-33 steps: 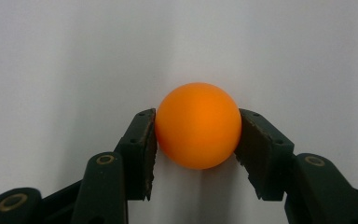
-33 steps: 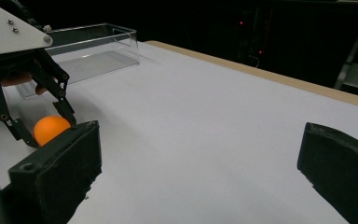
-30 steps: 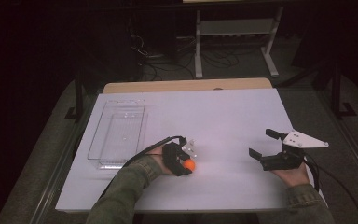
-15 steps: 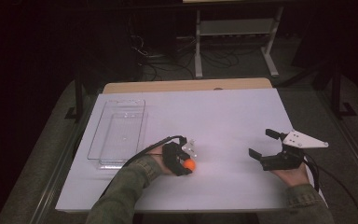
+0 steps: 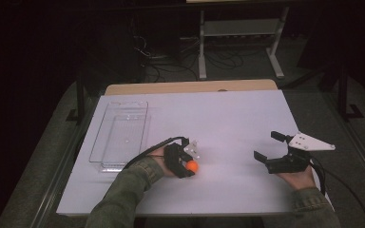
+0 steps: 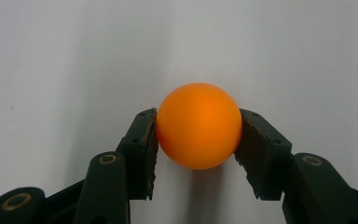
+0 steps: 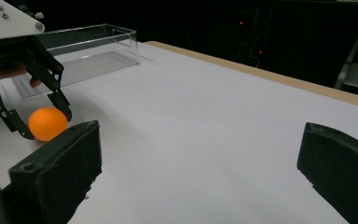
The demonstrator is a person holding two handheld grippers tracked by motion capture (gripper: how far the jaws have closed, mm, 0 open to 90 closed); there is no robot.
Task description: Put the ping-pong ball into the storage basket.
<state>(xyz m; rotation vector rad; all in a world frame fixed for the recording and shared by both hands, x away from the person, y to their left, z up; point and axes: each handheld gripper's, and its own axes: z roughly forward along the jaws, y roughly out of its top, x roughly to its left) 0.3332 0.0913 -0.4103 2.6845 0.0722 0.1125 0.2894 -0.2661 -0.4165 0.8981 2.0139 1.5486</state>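
Observation:
An orange ball (image 5: 192, 166) rests on the white table (image 5: 233, 118) near its middle front. My left gripper (image 5: 190, 166) points down over it, and both pads (image 6: 145, 140) press on the sides of the ball (image 6: 198, 125). In the right gripper view the ball (image 7: 47, 123) sits between the left gripper's black fingers (image 7: 59, 100) at the far left. My right gripper (image 5: 268, 149) hovers at the front right with its jaws wide apart and nothing between them (image 7: 200, 172).
A clear plastic tray (image 5: 120, 134) lies on the left part of the table, seen as a tray (image 7: 88, 53) behind the left gripper. Beyond the table's far wooden edge (image 5: 190, 87) stand a metal shelf frame (image 5: 240, 33) and cables on a dark floor.

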